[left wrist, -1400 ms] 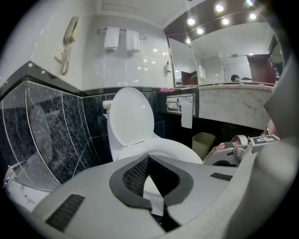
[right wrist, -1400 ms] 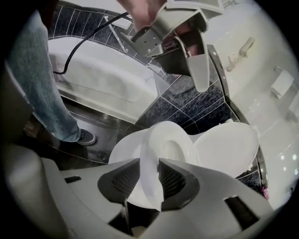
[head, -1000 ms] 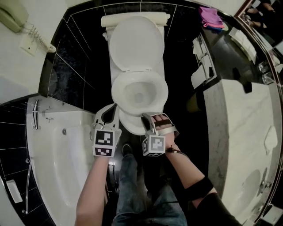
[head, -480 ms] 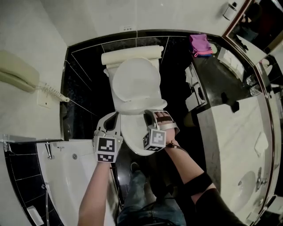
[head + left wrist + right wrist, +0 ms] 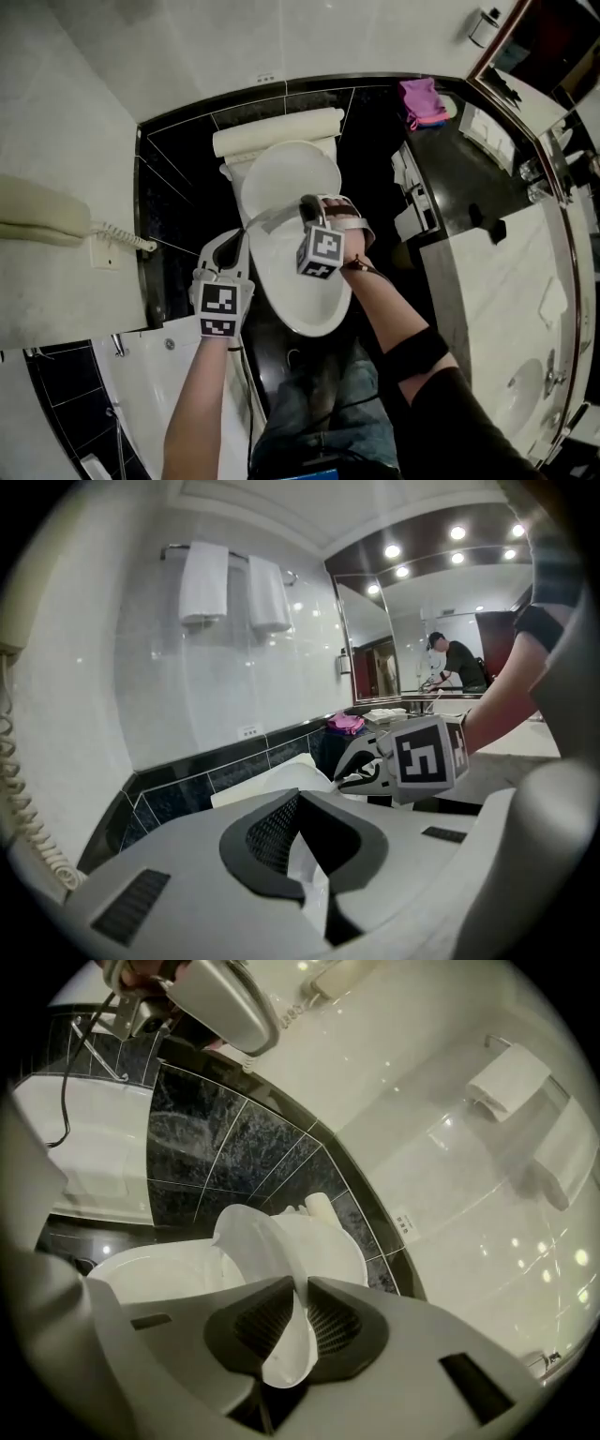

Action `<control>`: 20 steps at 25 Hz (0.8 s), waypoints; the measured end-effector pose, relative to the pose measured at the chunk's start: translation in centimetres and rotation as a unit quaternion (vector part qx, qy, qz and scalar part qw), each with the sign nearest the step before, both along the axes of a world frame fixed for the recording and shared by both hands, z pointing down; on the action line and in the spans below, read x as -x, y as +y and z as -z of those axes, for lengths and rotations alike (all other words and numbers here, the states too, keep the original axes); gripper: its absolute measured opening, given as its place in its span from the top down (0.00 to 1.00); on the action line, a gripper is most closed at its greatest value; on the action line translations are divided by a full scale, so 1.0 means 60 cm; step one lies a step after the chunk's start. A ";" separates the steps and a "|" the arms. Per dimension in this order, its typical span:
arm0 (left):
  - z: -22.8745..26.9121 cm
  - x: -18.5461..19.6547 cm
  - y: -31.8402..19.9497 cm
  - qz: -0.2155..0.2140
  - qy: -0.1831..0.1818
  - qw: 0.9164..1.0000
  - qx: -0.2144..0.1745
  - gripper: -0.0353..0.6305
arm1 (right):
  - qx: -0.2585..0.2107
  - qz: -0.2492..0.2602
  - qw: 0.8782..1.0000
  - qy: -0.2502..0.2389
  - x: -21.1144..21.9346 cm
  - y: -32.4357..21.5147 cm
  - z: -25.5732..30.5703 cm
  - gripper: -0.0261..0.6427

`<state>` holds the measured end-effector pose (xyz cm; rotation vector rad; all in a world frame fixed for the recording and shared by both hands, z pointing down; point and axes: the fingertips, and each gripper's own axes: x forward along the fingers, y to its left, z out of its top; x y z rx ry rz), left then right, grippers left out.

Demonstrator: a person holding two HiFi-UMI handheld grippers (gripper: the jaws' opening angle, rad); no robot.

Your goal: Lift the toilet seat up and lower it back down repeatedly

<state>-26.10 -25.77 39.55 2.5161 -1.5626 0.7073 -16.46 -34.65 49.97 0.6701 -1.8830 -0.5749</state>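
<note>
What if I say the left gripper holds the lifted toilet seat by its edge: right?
No. The right gripper holds the lifted toilet seat by its edge; its jaws have just been closing on it. See the right gripper view.

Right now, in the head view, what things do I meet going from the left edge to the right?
Wall telephone → left gripper → right gripper, its jaws just closing on the toilet seat → pink cloth → washbasin.
</note>
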 end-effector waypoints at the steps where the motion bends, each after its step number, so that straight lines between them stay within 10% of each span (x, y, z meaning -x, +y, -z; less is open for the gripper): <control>1: 0.002 0.002 -0.008 0.003 0.000 1.000 0.001 0.94 | -0.001 0.000 1.000 0.001 0.002 -0.018 0.002 0.86; 20: 0.002 0.023 -0.151 0.134 0.007 0.991 0.021 0.94 | 0.002 0.068 0.998 -0.007 0.053 -0.251 -0.016 0.86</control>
